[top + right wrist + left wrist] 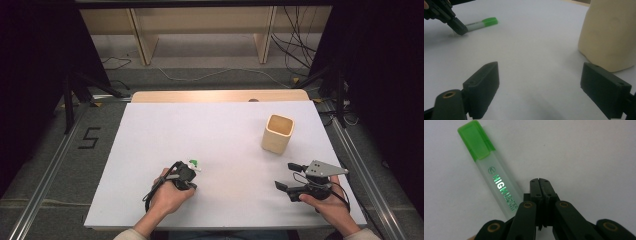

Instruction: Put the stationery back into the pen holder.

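Note:
A highlighter (496,180) with a clear barrel and a green cap lies flat on the white table (225,140). My left gripper (539,182) is shut with nothing between its jaws, its tip just right of the barrel in the left gripper view. In the high view the left gripper (189,176) points down at the front left, and the highlighter (194,164) pokes out just beyond it. My right gripper (284,175) is open and empty at the front right. In the right gripper view the highlighter (482,23) lies far off at the upper left, beside the left gripper (460,30).
A tan square cup (277,132) stands upright at the back right of the table, close in front of the right gripper (539,85); the cup (609,32) shows at its right. Wooden shelving and cables lie beyond the table's far edge.

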Demonstrator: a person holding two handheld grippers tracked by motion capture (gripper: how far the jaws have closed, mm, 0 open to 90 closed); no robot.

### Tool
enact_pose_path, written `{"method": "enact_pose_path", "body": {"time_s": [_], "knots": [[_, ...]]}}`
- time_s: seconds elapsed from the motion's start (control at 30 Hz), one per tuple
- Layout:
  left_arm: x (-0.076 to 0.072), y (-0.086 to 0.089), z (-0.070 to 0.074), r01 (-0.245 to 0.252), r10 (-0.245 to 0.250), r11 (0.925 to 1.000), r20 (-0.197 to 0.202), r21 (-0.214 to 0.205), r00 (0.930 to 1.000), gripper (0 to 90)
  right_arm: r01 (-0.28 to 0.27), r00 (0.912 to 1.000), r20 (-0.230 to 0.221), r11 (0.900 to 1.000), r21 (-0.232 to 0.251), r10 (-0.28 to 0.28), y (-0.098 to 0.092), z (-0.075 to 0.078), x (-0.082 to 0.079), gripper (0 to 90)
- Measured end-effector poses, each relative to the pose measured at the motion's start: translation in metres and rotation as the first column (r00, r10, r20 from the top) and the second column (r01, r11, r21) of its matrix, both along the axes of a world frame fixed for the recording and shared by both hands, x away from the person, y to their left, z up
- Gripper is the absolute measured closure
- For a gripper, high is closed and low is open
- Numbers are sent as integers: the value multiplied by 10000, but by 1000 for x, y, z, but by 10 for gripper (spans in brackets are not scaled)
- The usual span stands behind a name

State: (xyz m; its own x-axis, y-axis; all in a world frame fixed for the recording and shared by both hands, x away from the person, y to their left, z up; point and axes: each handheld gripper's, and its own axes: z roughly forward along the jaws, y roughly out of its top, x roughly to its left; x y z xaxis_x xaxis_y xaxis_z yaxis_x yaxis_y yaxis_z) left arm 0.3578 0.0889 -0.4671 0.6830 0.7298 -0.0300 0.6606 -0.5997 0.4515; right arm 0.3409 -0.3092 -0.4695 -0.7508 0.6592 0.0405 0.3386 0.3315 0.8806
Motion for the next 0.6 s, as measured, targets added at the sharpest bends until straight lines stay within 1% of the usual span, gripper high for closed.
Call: {"method": "enact_pose_path", "body": {"time_s": [0.17, 0.2, 0.3, 0.47, 0.6], "knots": [[-1, 7, 0, -97, 98, 9996, -39, 268, 9999, 899, 5, 10000, 16, 10000, 8, -5, 0, 0, 0, 160], [-1, 8, -1, -150, 151, 9997, -75, 208, 9999, 899, 1, 10000, 11, 10000, 5, -1, 0, 0, 0, 160], [-1, 11, -1, -193, 194, 9996, -79, 195, 9998, 898, -30, 10000, 25, 10000, 43, 30, 0, 0, 0, 160], [-1, 13, -1, -276, 279, 9995, -194, 177, 9994, 898, -20, 10000, 12, 10000, -12, 20, 0, 0, 0, 160], [-1, 16, 0, -283, 289, 9992, -228, 274, 9993, 899, -21, 10000, 4, 10000, 4, 21, 0, 0, 0, 160]]}}
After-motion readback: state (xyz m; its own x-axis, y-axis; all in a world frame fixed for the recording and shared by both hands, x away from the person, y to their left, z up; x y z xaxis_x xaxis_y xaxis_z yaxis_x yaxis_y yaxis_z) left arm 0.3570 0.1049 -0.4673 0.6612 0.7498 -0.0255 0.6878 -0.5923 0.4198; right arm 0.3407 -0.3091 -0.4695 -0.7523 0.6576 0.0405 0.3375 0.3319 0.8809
